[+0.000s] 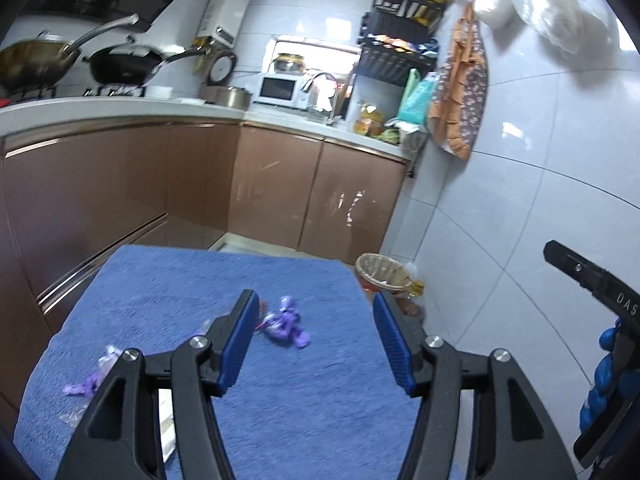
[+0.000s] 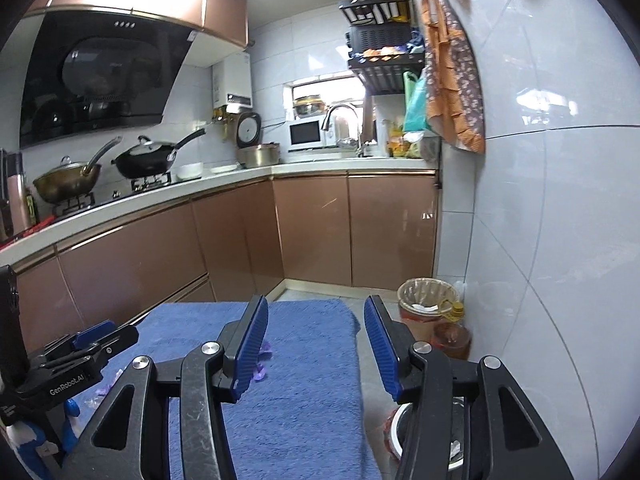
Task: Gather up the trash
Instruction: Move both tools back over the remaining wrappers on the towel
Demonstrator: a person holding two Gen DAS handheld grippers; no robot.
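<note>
Showing wrappers (image 1: 285, 322) left view, hood (image 2: 96, 76) right

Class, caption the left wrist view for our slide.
Open left gripper above purple wrappers on a blue towel.

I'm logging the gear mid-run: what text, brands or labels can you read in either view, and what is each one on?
"GenRobot.AI": white lettering on the black body of the left tongs, seen in the right wrist view.
"DAS": on the black arm of the right tongs at the left wrist view's edge, cut off there.
Water heater label: too small to read.
Purple wrappers: blurred, unreadable.
</note>
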